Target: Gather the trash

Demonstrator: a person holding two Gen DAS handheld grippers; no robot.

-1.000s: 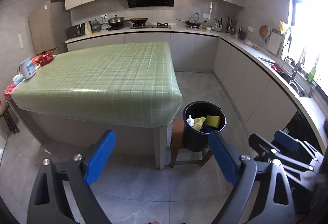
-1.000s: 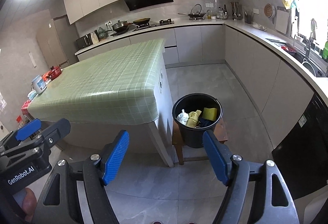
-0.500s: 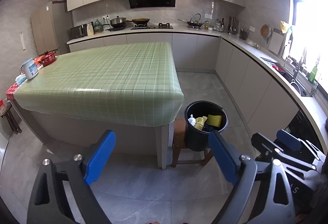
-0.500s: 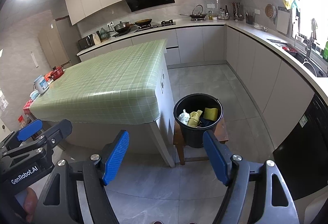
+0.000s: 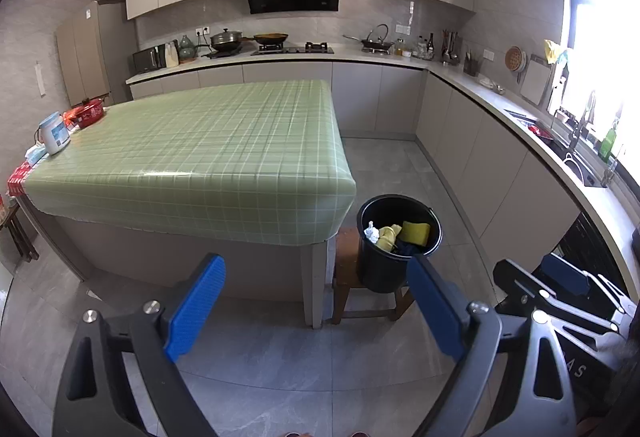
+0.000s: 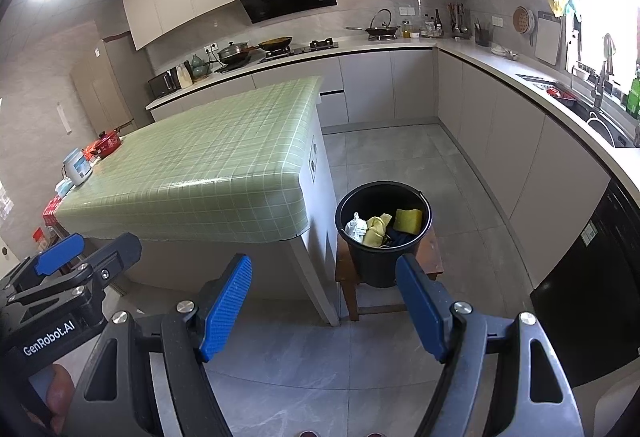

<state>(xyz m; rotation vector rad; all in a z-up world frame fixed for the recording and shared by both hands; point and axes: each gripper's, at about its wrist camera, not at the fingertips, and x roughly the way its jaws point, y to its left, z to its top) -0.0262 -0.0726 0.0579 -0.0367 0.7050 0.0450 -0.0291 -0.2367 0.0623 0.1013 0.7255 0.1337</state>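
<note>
A black bucket [image 5: 380,269] stands on a low wooden stool [image 5: 345,277] by the near right corner of the green checked table [image 5: 208,149]. It holds a yellow sponge [image 5: 416,233], a yellow cloth [image 5: 387,237] and white crumpled trash [image 5: 371,233]. The bucket shows in the right wrist view [image 6: 376,261] too. My left gripper [image 5: 316,305] is open and empty, well back from the table. My right gripper [image 6: 324,305] is open and empty, also held back above the floor. Each gripper shows at the edge of the other's view.
A white jar [image 5: 54,135] and a red pot [image 5: 88,113] sit at the table's far left edge. Kitchen counters [image 5: 500,97] run along the back and right walls, with a sink [image 5: 576,161] at right. Grey tiled floor [image 5: 280,357] lies between me and the table.
Both grippers have drifted slightly back and up; the table and bucket sit a little lower in view. Both grippers stay open and empty.
</note>
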